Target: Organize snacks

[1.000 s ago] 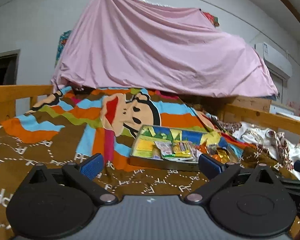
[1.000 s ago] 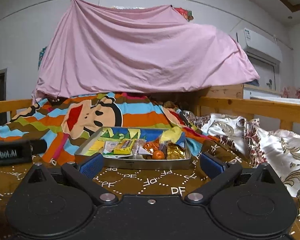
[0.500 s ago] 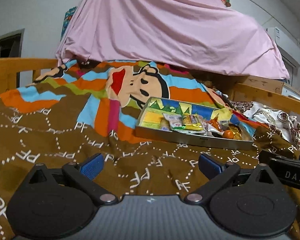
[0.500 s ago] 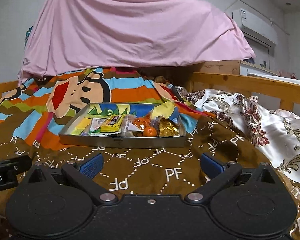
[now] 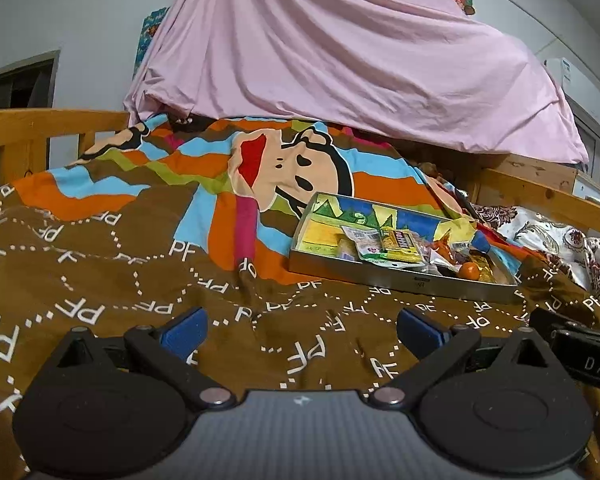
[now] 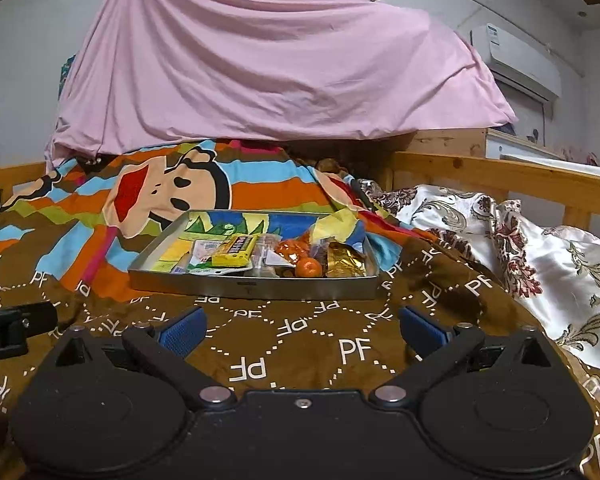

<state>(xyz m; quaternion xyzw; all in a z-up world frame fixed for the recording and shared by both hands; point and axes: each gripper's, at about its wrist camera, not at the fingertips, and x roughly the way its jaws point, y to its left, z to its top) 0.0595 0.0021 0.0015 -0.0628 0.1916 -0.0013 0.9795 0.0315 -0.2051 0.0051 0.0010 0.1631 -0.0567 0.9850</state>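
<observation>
A shallow metal tray (image 6: 256, 288) (image 5: 400, 278) sits on the brown blanket, holding several snack packets: a yellow candy pack (image 6: 234, 251) (image 5: 398, 243), a small orange fruit (image 6: 308, 268) (image 5: 469, 270), a gold foil pack (image 6: 344, 266) and white wrappers. My right gripper (image 6: 300, 330) is open, low over the blanket just in front of the tray. My left gripper (image 5: 300, 330) is open too, nearer and left of the tray. Both are empty.
A brown "PF" blanket (image 5: 100, 280) with a cartoon monkey covers the bed. Wooden bed rails (image 6: 500, 176) run along both sides. A floral white cloth (image 6: 540, 248) lies to the right. A pink sheet (image 6: 260, 60) hangs behind the bed.
Both grippers have tipped downward and moved closer to the tray, which now looks larger and lower in view. Both stayed open.
</observation>
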